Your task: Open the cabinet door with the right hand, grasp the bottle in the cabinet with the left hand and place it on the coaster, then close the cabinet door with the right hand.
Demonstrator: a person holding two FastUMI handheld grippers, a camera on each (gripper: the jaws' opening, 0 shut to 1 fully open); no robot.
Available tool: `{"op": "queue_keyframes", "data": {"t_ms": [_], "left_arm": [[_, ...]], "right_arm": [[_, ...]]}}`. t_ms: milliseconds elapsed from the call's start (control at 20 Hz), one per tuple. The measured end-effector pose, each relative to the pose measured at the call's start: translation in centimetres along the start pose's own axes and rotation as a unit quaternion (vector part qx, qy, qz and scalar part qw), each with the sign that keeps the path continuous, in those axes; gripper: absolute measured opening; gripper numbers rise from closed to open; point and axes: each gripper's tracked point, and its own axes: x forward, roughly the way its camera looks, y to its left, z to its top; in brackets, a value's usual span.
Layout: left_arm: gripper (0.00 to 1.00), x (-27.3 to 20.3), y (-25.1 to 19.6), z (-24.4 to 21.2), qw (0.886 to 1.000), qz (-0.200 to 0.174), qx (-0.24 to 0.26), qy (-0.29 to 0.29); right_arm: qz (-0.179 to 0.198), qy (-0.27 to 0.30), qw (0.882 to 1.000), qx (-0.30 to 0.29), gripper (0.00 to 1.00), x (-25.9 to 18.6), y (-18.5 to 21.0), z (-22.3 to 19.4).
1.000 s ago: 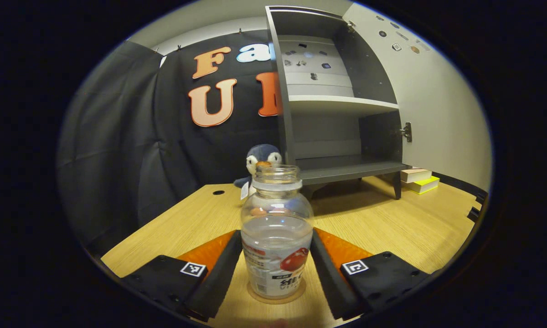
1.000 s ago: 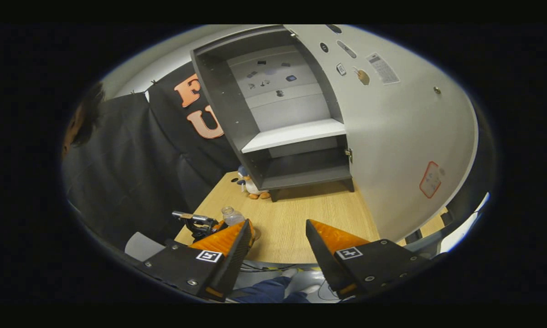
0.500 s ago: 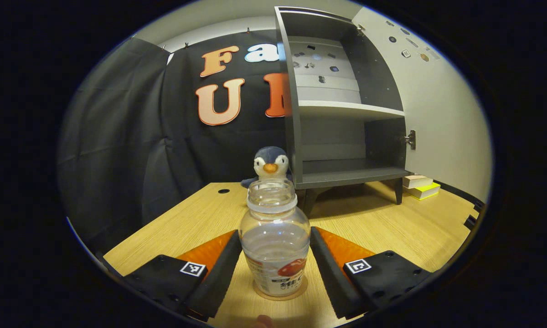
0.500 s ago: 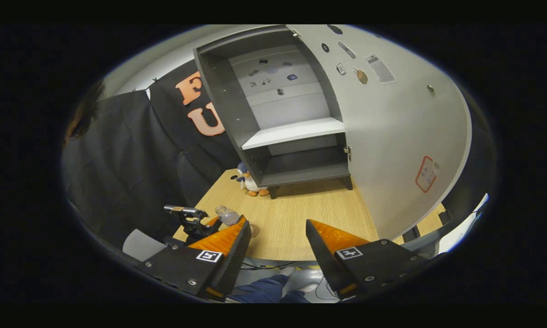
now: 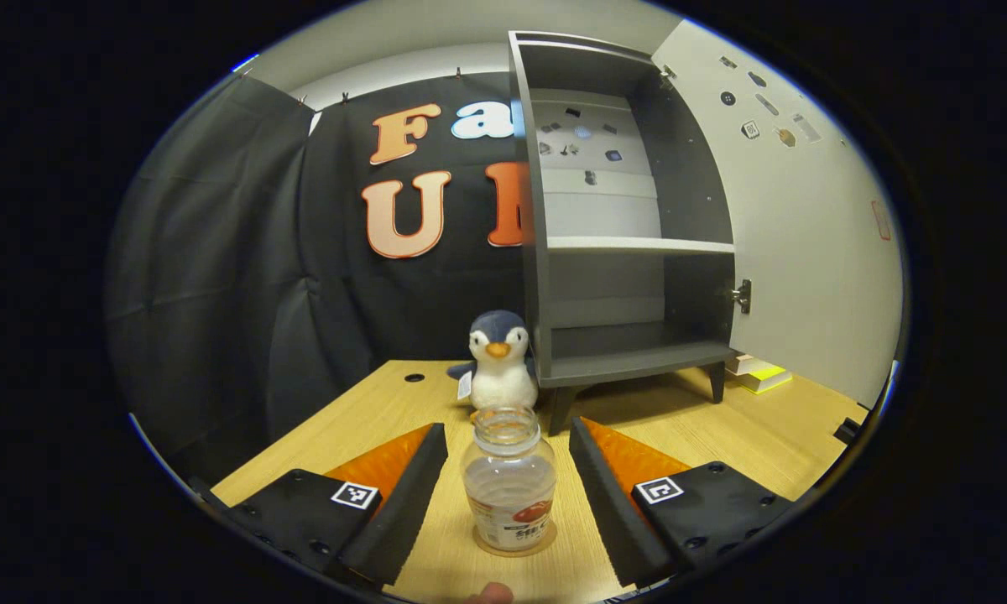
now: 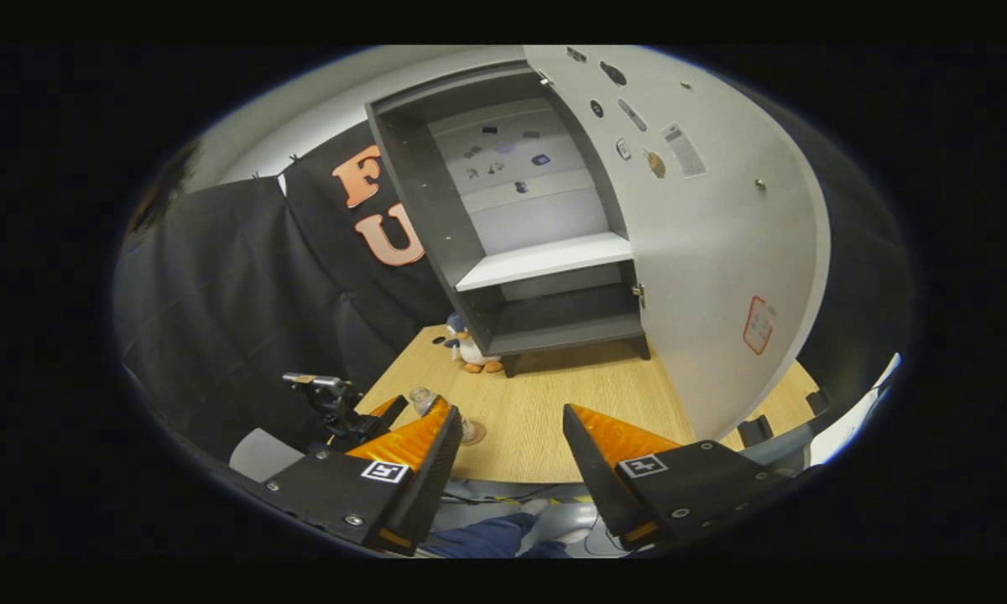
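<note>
While the bottle (image 5: 509, 482) stands upright on the round coaster (image 5: 513, 544), the left gripper (image 5: 508, 457) frames it with its jaws spread wide, one finger to each side and clear table showing between each finger and the glass, so neither finger touches it. The bottle is clear, uncapped, with a label round its lower half, and it sits between the jaws and a little ahead of their tips on the wooden table (image 5: 747, 436). Straight beyond the jaws, past the bottle's mouth, a plush penguin (image 5: 497, 361) sits on the table just beside the near leg of the cabinet (image 5: 617, 252). The cabinet rises ahead and to the right of the jaws, its two shelves bare, and the cabinet door (image 5: 806, 235) is swung fully out to the right. Low beyond the door's edge lie a few stacked books (image 5: 755, 376). In the right gripper view, the right gripper (image 6: 508, 432) hangs over the near edge of the table with its jaws apart and nothing between them. Ahead of those jaws stands the open cabinet (image 6: 537, 235), with the door (image 6: 705, 252) spreading to the right of them. Just left of the left finger, the bottle (image 6: 424, 400) is partly hidden, with the left gripper (image 6: 361, 415) farther left still.
</note>
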Motion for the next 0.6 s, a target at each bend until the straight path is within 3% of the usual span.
{"op": "queue_keyframes", "data": {"t_ms": [150, 300, 600], "left_arm": [[0.96, -1.2, -0.2, 3.4, 1.0, -0.001, 0.004, -0.019], [0.96, -2.2, -2.1, 7.3, 0.999, -0.028, -0.005, -0.039], [0.96, -4.0, -5.1, 13.4, 0.998, -0.051, -0.029, -0.026]], "right_arm": [[-0.003, -0.025, 1.0, -0.001, 0.76, -1.7, -0.2, 1.2], [-0.015, -0.058, 0.998, -0.009, 0.76, -4.1, -1.0, 3.1], [-0.046, -0.116, 0.992, -0.022, 0.76, -9.7, -3.5, 7.4]]}}
